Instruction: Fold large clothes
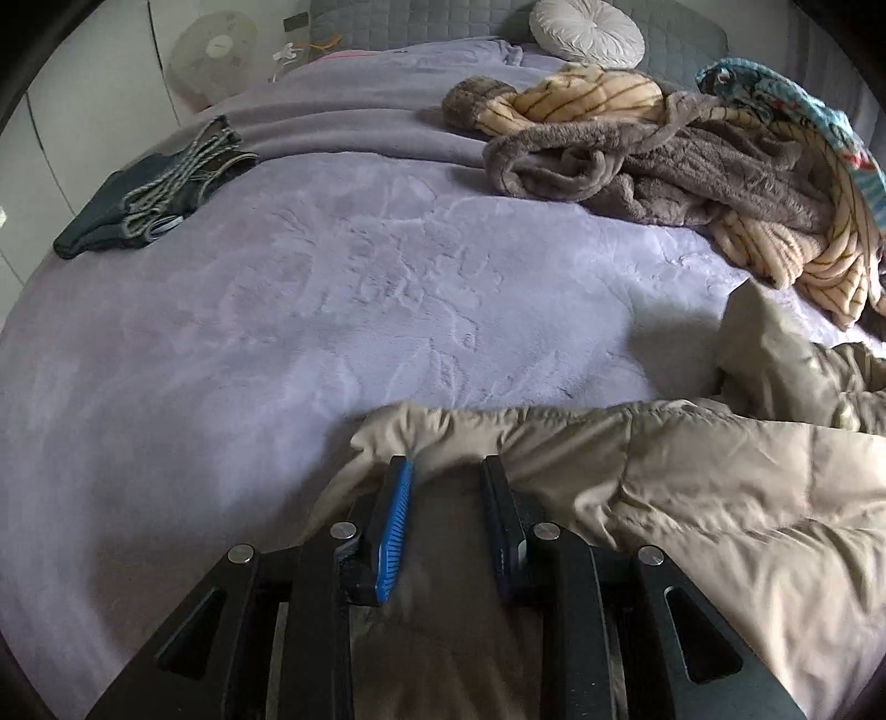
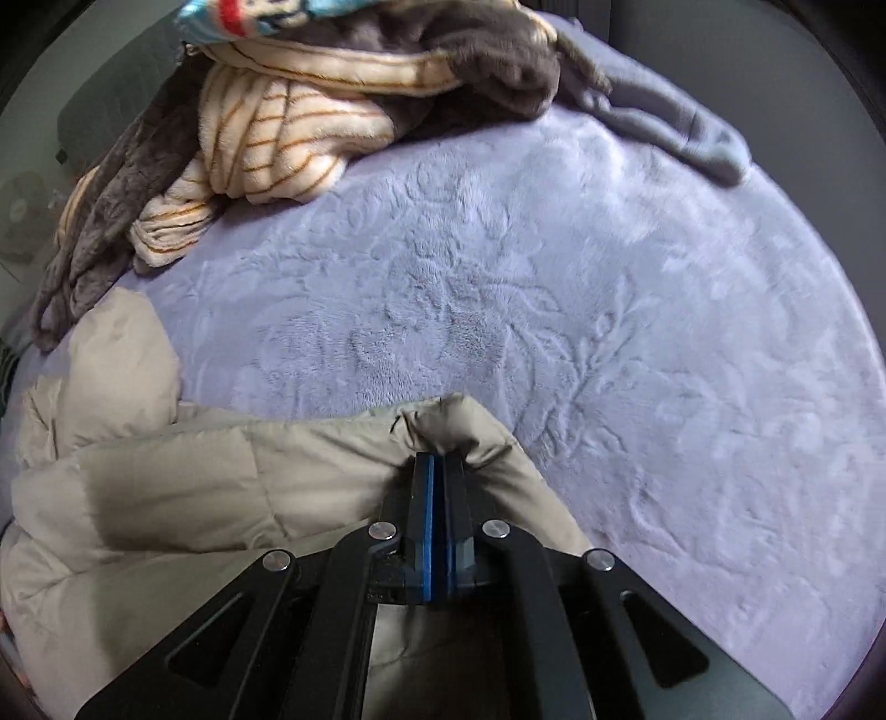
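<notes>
Your right gripper (image 2: 441, 462) is clenched on a pinch of the beige puffer jacket (image 2: 221, 487), its 2 fingers pressed flat together with a fold of the quilted fabric bunched at the tips. Your left gripper (image 1: 447, 468) is released: the blue-padded finger and the dark one stand apart, and the jacket (image 1: 692, 487) runs under and between them without being pinched, its hem just past the tips.

The jacket sits at the near edge of the bed, on the lavender embossed blanket (image 1: 332, 310), spread between your 2 grippers, and part of it rises in a rumpled peak toward the bed's right side in the left wrist view.

Toward the far right corner of the bed lies a heap of other laundry: a brown plush robe (image 1: 664, 177) tangled with a cream striped fleece (image 1: 581, 99) and a turquoise patterned piece (image 1: 775, 94) on top. At the left edge sits a folded dark garment (image 1: 149, 199), well apart from the jacket. A round white cushion (image 1: 587, 30) rests by the headboard, and a white fan (image 1: 213, 52) stands beyond the far left corner.
</notes>
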Motion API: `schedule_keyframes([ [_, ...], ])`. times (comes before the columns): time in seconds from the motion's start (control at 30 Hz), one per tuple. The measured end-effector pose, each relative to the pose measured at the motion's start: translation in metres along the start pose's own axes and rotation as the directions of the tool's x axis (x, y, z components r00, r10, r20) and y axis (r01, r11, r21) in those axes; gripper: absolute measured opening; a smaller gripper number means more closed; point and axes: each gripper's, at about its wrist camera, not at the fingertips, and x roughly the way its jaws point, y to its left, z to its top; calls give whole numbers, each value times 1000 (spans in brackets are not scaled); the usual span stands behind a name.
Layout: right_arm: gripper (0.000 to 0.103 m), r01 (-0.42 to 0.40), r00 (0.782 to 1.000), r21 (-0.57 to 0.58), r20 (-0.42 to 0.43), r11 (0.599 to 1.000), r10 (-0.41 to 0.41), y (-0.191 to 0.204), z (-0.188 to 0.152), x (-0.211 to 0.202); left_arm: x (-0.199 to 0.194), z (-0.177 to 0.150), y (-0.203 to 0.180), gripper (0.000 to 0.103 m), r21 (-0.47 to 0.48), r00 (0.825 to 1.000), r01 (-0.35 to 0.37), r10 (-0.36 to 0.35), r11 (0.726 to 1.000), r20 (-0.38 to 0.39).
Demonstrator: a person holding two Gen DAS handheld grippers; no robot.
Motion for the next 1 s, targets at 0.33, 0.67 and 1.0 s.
schedule_keyframes([
  [0.33, 15, -137, 989, -22, 53, 990, 138, 2, -42, -68, -61, -30, 6, 28, 50, 1000, -12, 13, 999, -11],
  [0.67, 43, -218, 976, 47, 10, 975, 218, -16, -106, -102, -100, -84, 7, 103, 54, 998, 16, -12, 998, -61],
  [1.0, 66, -255, 965, 109, -39, 961, 261, -36, -159, -118, -121, -121, 0, 103, 58, 994, 25, -18, 998, -110],
])
